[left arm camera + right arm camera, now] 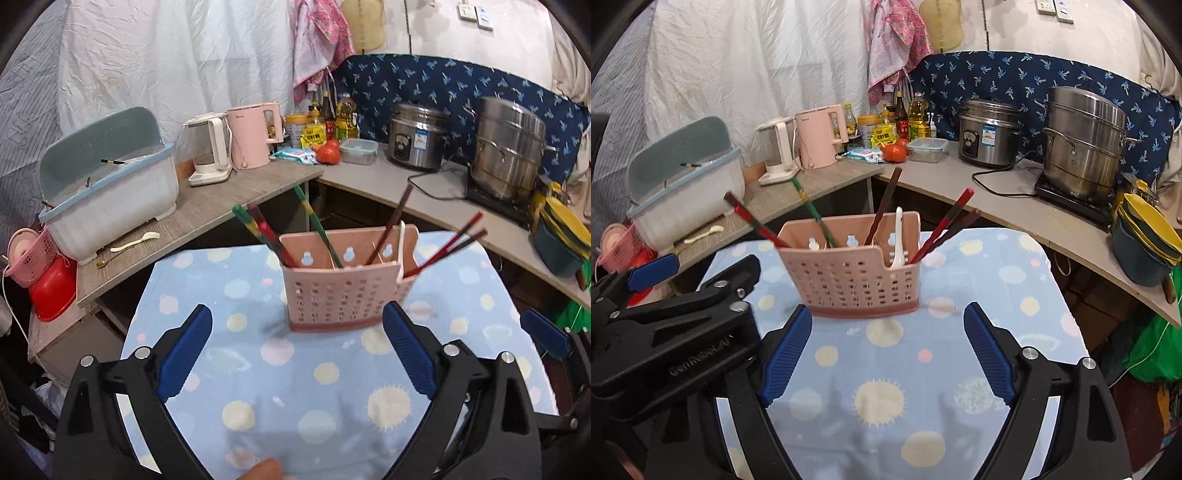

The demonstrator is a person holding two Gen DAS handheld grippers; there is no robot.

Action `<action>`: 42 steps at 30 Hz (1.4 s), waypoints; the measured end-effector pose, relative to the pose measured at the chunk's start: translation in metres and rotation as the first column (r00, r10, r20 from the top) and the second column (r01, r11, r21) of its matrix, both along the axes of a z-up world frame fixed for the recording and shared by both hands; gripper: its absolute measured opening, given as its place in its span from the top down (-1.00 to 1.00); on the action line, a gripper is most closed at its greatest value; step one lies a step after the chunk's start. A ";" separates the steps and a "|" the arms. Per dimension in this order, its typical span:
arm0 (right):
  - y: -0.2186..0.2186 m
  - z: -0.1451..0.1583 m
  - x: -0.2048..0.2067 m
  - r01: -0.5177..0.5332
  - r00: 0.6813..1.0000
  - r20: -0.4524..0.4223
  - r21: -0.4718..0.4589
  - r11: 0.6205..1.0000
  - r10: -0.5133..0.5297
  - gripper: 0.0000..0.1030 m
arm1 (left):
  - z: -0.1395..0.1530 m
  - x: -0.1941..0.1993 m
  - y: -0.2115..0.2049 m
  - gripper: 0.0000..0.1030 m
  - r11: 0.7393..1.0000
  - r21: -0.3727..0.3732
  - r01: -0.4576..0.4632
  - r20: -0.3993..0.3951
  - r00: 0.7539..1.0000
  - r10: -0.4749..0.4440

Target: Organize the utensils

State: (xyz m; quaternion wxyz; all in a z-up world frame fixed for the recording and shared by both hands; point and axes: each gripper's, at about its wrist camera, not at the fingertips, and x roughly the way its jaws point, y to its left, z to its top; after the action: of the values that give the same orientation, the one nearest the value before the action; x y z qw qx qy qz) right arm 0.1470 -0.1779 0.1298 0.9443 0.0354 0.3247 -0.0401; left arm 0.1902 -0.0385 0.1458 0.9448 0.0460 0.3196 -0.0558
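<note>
- My left tool (297,356) and my right tool (888,354) both stand with their pads wide apart and nothing between them; each points down at the cloth-covered counter (960,435) on the near side of the pink holder (849,273).
- The pink holder stands upright toward the far edge of that counter, about midway between its left and right edges.
- In it I see several chopsticks: a green pair (317,225) and a multicoloured pair (266,232) on the left, a dark red one (884,205) in the middle, a red pair (945,225) leaning out to the right, and a white spoon (897,240) in the front notch.
- I judge the step in hand to be the one after a drop: both tools empty, the holder loaded.
- A cream spoon (135,242) and a small gold spoon (105,263) lie loose on the side counter to the left, beside the blue dish box (107,199).
- If more is to be sorted, the next move calls for reaching left to those spoons, closing low on a thin handle, then lowering it into a free compartment without knocking the leaning chopsticks.
</note>
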 end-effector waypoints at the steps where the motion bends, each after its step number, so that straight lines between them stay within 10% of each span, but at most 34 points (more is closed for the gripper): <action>1: 0.002 -0.002 -0.003 0.000 1.000 -0.002 -0.012 1.000 0.000 -0.59 | -0.003 -0.004 0.001 -0.74 1.000 0.006 -0.008 -0.005 1.000 0.008; 42: -0.012 -0.026 -0.035 0.049 0.998 -0.050 0.030 0.998 -0.048 -0.60 | -0.051 -0.028 0.032 -0.79 0.989 0.054 -0.134 -0.104 0.985 0.139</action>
State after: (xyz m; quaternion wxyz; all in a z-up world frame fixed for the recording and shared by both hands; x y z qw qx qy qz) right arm 0.1118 -0.1896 0.1034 0.9341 0.0569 0.3475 -0.0587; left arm 0.1625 -0.0064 0.0948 0.9264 0.0432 0.3737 0.0144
